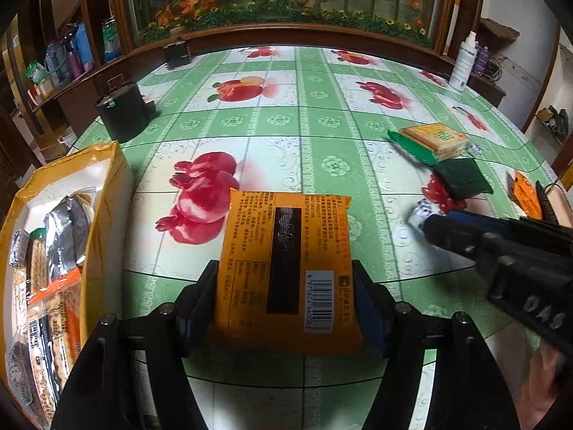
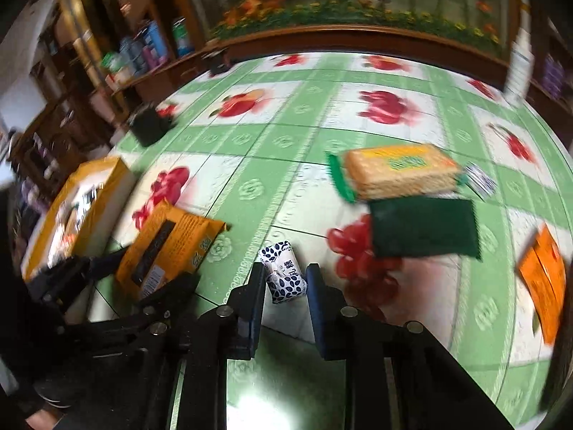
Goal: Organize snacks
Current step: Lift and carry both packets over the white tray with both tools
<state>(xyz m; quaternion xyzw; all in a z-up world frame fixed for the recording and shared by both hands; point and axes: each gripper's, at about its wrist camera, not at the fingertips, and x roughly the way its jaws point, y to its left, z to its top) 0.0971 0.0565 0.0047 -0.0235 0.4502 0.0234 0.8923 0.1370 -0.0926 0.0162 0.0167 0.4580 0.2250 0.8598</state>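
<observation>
Honestly, about halfway: the yellow box already holds several snacks. Left claw is clamped on an orange packet; right claw straddles a small white candy, grip unclear. Biscuits and a green pack are still on the table.

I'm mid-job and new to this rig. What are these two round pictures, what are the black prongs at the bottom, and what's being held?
No robot: a person holds a two-finger tool in each hand, each with a fisheye camera looking along its fingers. The left tool grips an orange snack packet, beside the yellow box of snacks. The right tool straddles a small blue-and-white candy; whether it is gripped is unclear. On the tablecloth lie a biscuit pack, a dark green packet and another orange packet.
</observation>
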